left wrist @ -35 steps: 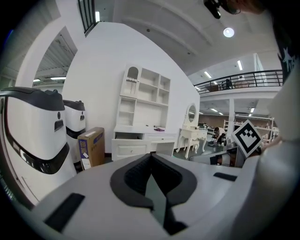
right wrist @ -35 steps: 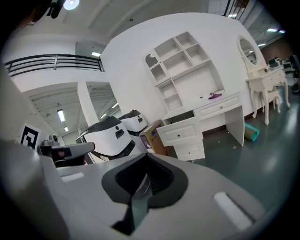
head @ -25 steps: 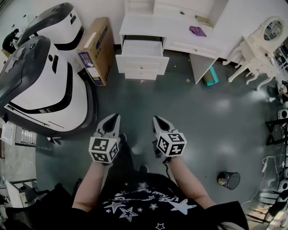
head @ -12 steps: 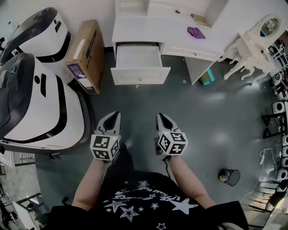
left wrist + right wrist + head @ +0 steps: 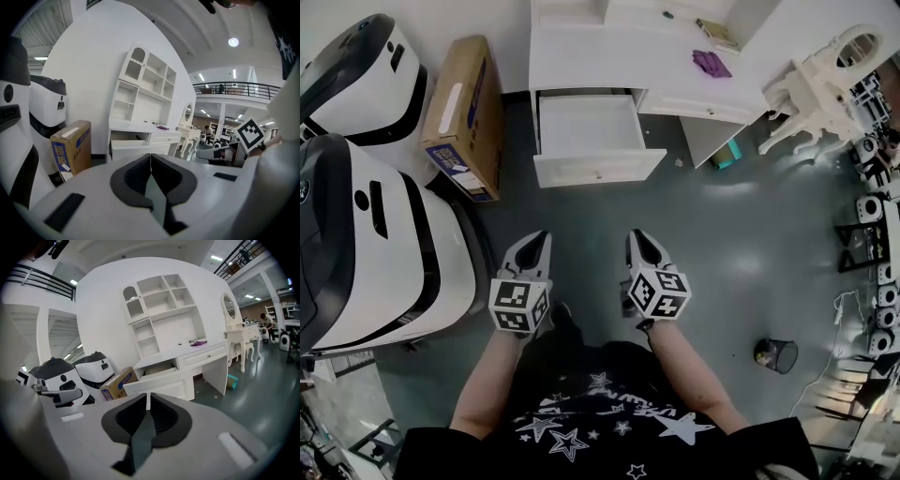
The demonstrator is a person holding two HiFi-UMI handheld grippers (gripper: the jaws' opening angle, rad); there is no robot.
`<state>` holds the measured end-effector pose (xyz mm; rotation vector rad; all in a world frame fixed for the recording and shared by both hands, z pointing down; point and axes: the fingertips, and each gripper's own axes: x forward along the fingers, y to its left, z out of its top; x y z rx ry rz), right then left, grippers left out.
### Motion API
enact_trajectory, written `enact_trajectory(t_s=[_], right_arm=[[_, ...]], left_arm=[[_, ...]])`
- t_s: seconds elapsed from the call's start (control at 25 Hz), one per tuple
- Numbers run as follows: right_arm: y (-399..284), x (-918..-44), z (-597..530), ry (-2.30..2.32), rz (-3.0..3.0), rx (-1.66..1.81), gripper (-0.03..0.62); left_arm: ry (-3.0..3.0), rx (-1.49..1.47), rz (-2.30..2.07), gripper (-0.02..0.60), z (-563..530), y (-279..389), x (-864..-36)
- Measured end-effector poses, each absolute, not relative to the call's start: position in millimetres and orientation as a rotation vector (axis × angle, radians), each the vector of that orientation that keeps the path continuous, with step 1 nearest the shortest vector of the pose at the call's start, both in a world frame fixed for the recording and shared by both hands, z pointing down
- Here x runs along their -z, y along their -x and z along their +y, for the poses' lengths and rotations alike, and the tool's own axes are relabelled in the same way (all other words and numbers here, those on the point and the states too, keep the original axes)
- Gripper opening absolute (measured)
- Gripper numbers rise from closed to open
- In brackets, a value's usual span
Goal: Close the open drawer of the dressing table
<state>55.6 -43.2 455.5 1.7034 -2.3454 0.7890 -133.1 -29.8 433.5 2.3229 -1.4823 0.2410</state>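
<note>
You held your left gripper (image 5: 542, 238) and right gripper (image 5: 634, 235) out ahead of you, side by side and apart, both pointing away from you and tilted slightly down. Each had its jaws pressed together with nothing between them. Your left forearm (image 5: 490, 375) and right forearm (image 5: 686, 367) were bare and reached forward from your body.

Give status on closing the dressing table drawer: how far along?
Done: nothing yet. The drawer stands pulled out of the dressing table.
In hand: the left gripper and right gripper are both shut and empty, held out over the floor, apart from the drawer and touching nothing.
Left: bring a gripper to the drawer's front panel and push it fully in.
</note>
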Motion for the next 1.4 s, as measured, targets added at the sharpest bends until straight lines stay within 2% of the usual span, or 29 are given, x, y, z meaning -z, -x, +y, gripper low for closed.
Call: enact_trajectory(t_s=[0.48, 1.16, 1.4], right_arm=[[-38.0, -496.2, -101.4, -1.717, -2.264, -0.747, 0.005], [-19.7, -578.4, -178.0, -1.535, -2.262, -0.79, 0.007], [-15.4, -610.0, -204.7, -1.53, -2.217, -0.779, 0.091]], left_arm=[[-2.335, -0.284, -1.379, 0.009, -81.8, 138.8, -474.2], [-2.232, -0.375, -1.476, 0.009, -145.6, 128.1, -534.0], [-2.172, -0.393, -1.485, 0.009, -158.6, 123.3, -565.2]])
